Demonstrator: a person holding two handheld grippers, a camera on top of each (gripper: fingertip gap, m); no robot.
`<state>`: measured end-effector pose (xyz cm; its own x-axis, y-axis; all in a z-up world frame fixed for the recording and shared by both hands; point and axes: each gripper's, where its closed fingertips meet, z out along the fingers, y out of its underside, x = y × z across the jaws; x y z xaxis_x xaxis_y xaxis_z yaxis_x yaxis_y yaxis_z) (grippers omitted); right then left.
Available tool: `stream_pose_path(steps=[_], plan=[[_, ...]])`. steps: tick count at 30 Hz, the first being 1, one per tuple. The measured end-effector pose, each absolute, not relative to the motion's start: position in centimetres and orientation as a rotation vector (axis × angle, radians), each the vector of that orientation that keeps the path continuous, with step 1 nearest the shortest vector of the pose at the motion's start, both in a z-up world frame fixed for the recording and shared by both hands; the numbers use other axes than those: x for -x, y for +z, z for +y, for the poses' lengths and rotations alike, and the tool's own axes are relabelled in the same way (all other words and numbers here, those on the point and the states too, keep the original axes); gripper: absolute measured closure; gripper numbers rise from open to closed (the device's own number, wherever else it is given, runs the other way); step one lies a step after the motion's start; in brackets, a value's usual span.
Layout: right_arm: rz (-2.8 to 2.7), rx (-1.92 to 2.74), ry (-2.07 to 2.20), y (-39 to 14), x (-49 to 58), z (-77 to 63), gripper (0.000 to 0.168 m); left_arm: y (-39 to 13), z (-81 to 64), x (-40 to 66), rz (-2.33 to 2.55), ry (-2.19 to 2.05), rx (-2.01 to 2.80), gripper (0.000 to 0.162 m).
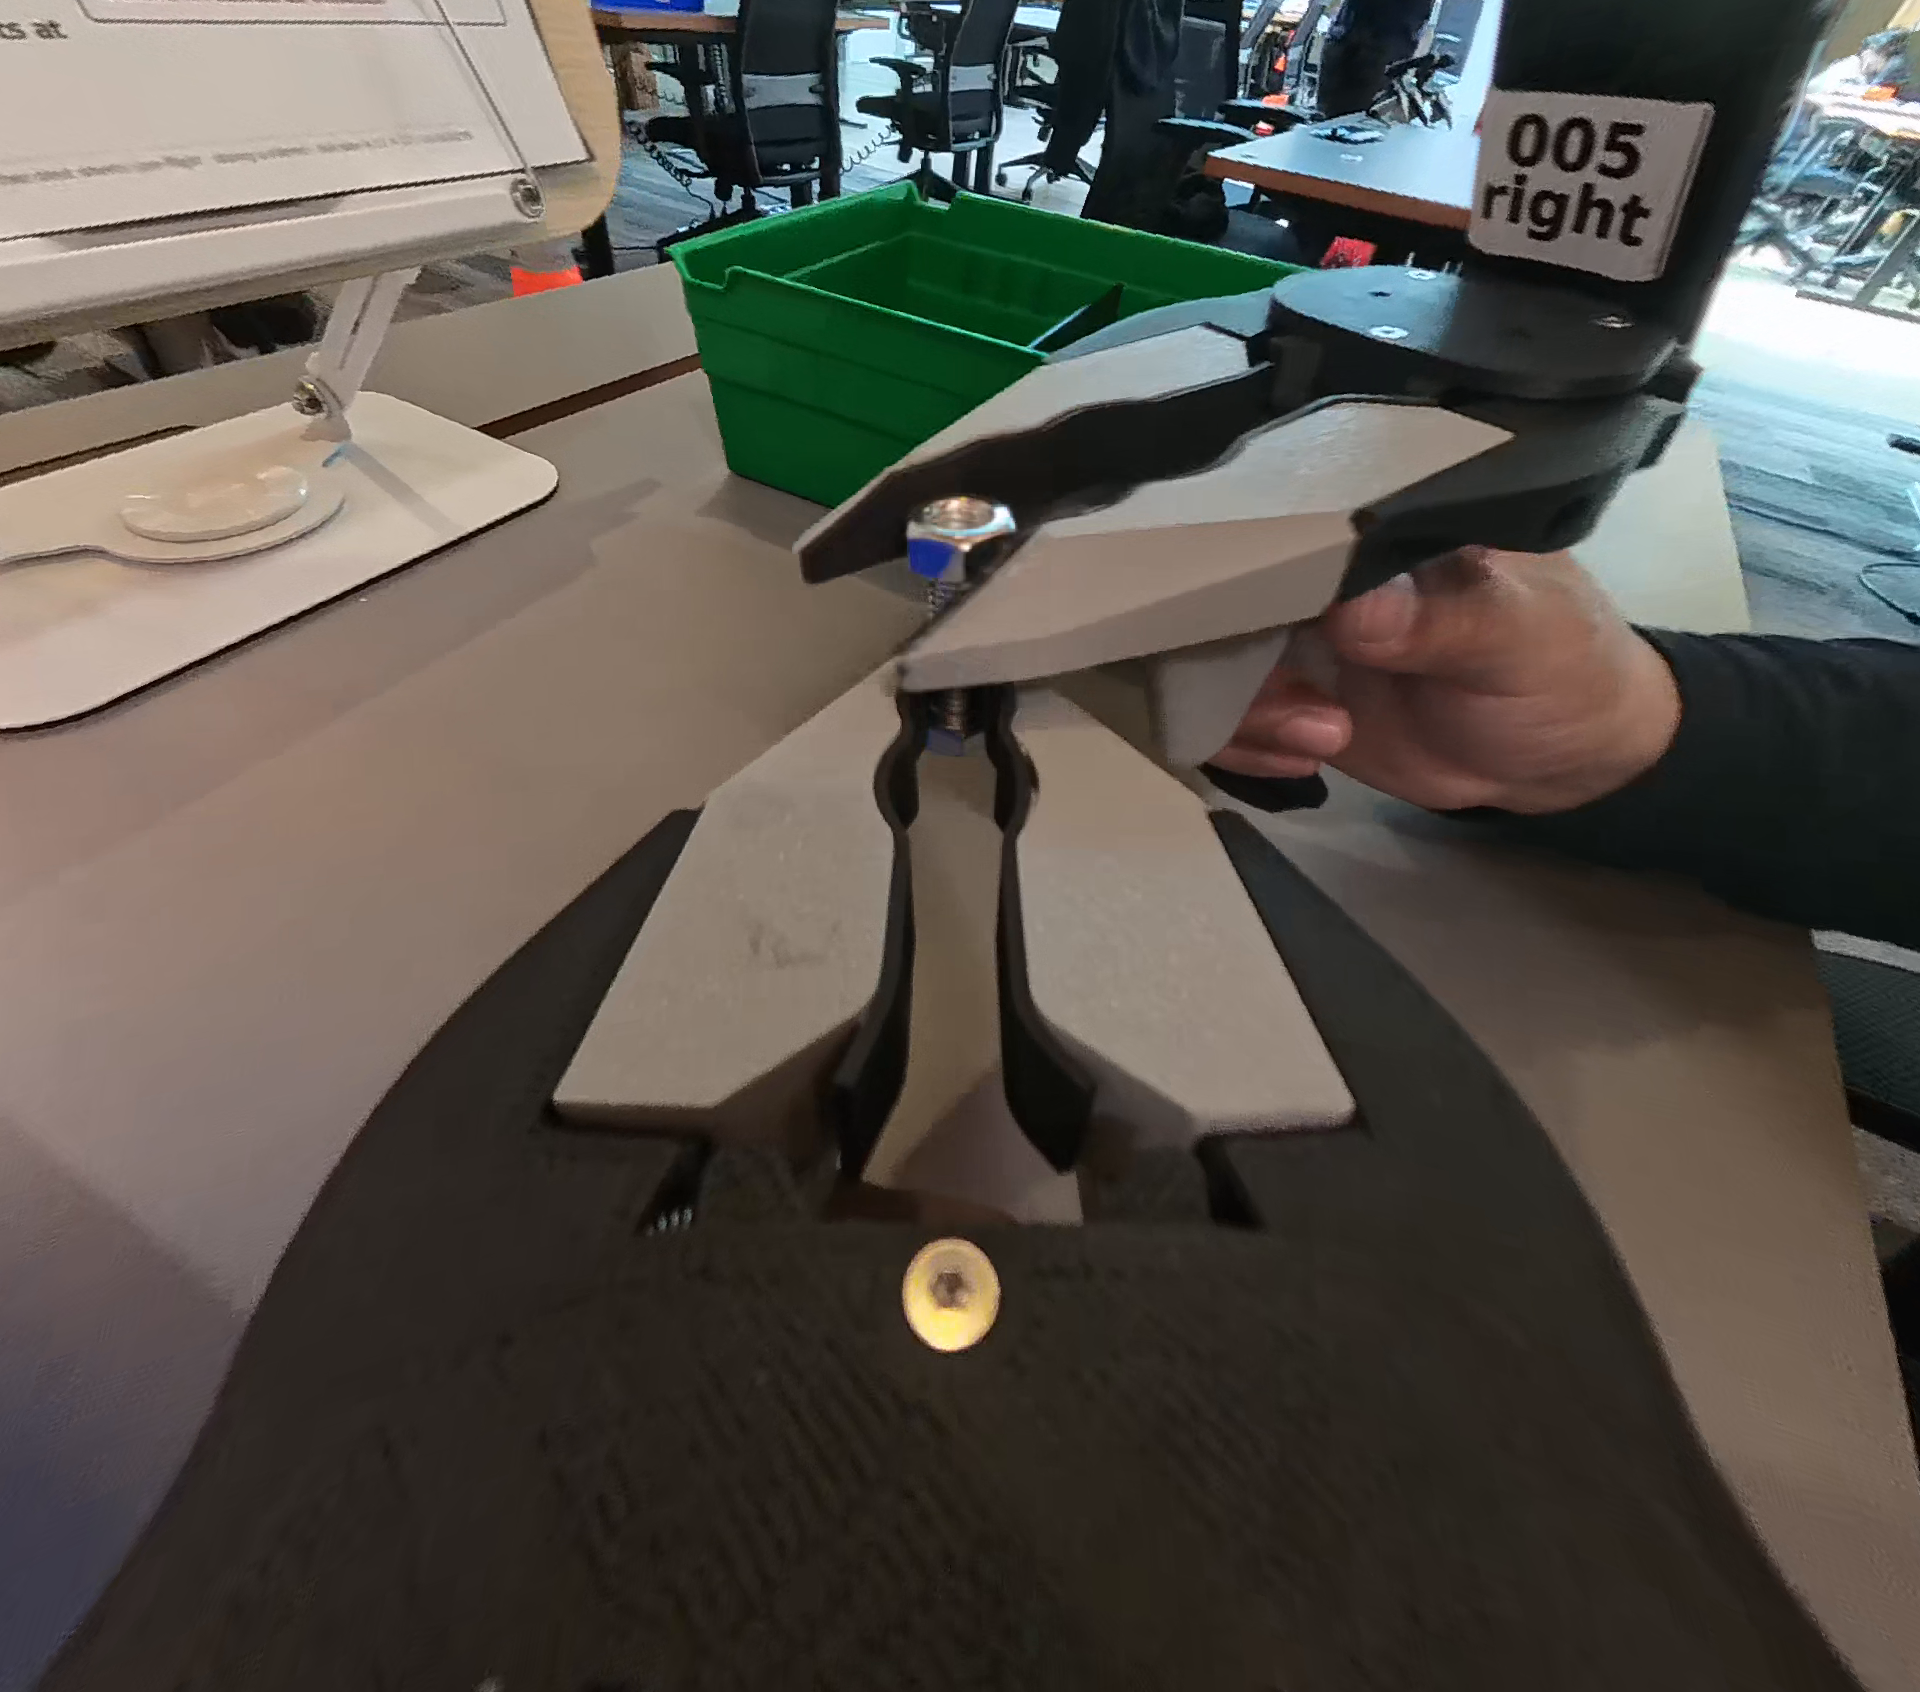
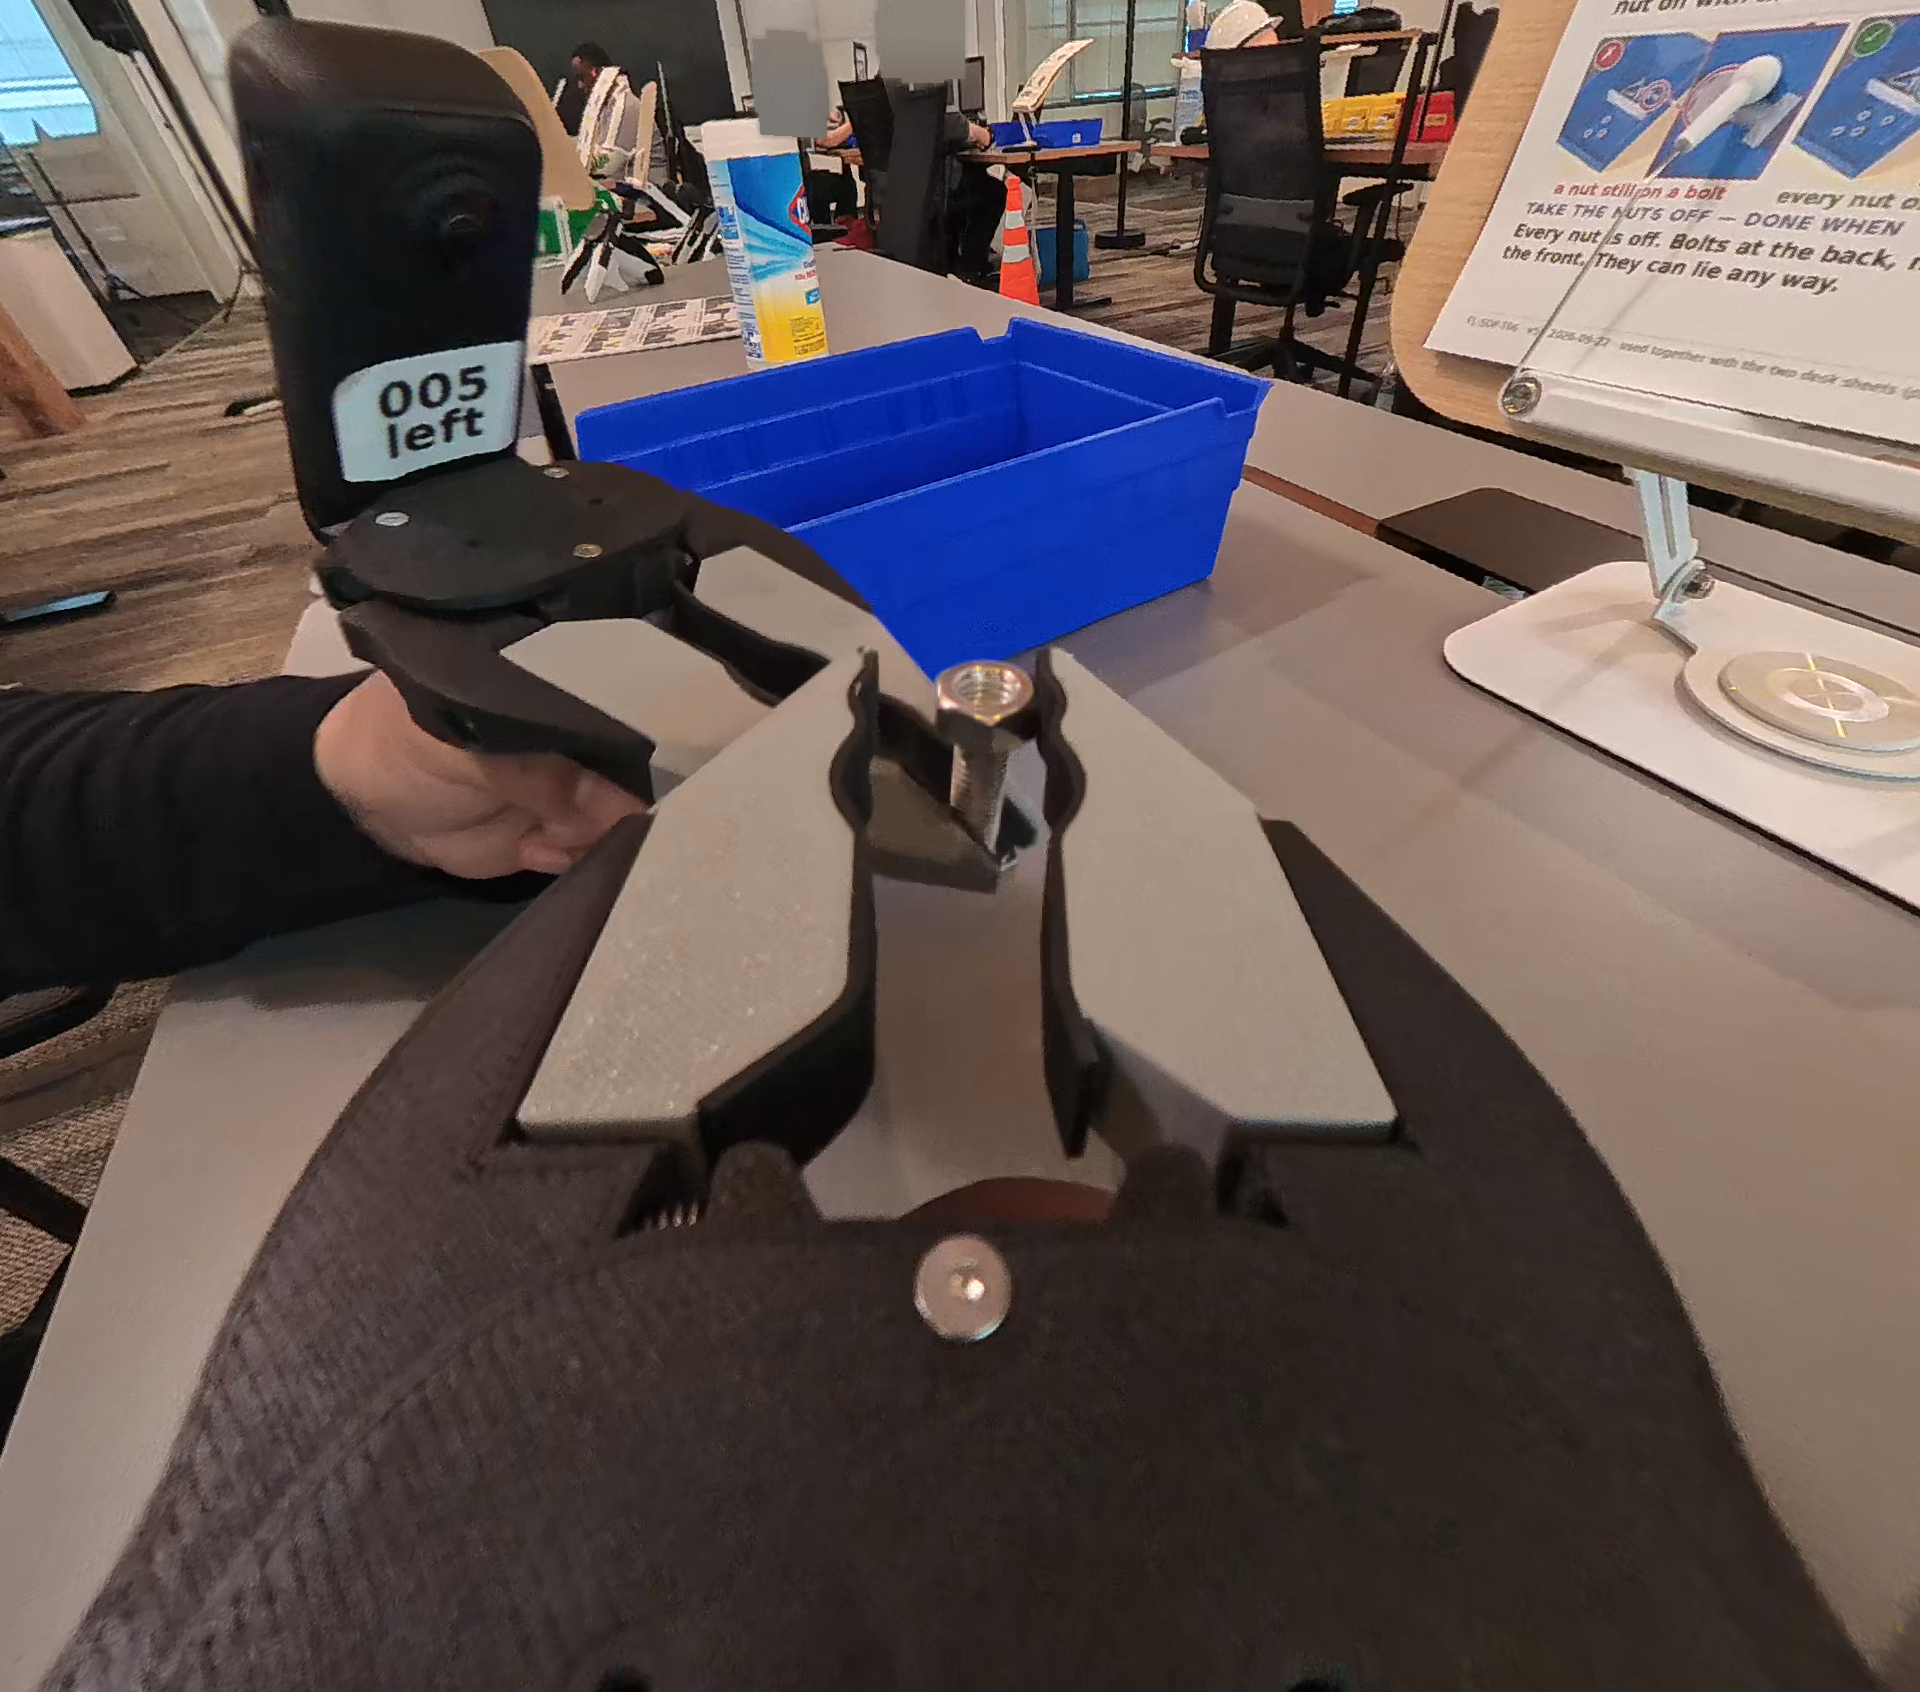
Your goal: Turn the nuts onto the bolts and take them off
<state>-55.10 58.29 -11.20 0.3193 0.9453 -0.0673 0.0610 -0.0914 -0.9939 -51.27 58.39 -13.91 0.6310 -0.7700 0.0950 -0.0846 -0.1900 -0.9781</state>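
Working over a grey counter (image 2: 1455, 967) in an open office of desks and chairs, I count one bolt (image 2: 977, 785) and one nut (image 2: 984, 694), two bins: green bin (image 1: 831, 354), blue bin (image 2: 997, 520). My left gripper (image 1: 951, 733) has its jaws clamped on the bolt's lower end, holding it upright. My right gripper (image 2: 951, 697) has its jaws around the nut on top, touching it in the left view. A sign stand (image 2: 1714, 676) stands beside, a wipes canister (image 2: 769, 250) behind.

Silver bolt (image 2: 975, 785), upright at frame centre, head lowermost; silver hex nut (image 2: 984, 693) threaded at its upper end.
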Motion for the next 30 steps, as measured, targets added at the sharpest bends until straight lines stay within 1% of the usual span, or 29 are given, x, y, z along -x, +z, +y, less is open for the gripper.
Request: stream_pose_path(steps=[2,6,14,17,21,25,30], plan=[[-0.975,1.466,0.956,-11.3,54.9,58.6,0.153,-13.8,58.1,51.0,0.725,-0.723,1.660,0.156],[-0.987,1.458,1.000,-10.8,54.7,58.3,0.153,-14.1,57.6,50.6,0.770,-0.768,1.667,0.156],[-0.887,1.435,1.066,-9.0,52.9,59.3,0.153,-14.5,58.3,51.2,0.754,-0.711,1.674,0.156],[-0.940,1.485,1.100,-10.2,53.5,58.9,0.153,-14.6,58.5,51.3,0.748,-0.709,1.678,0.156],[-1.000,1.500,1.001,-11.2,54.0,58.7,0.153,-14.7,58.5,51.3,0.744,-0.700,1.682,0.156],[-0.999,1.391,0.875,-8.9,52.9,58.5,0.153,-14.9,58.7,51.4,0.734,-0.702,1.687,0.156],[-0.848,1.279,0.809,-3.7,47.4,57.9,0.153,-15.6,59.1,51.6,0.729,-0.699,1.711,0.156]])
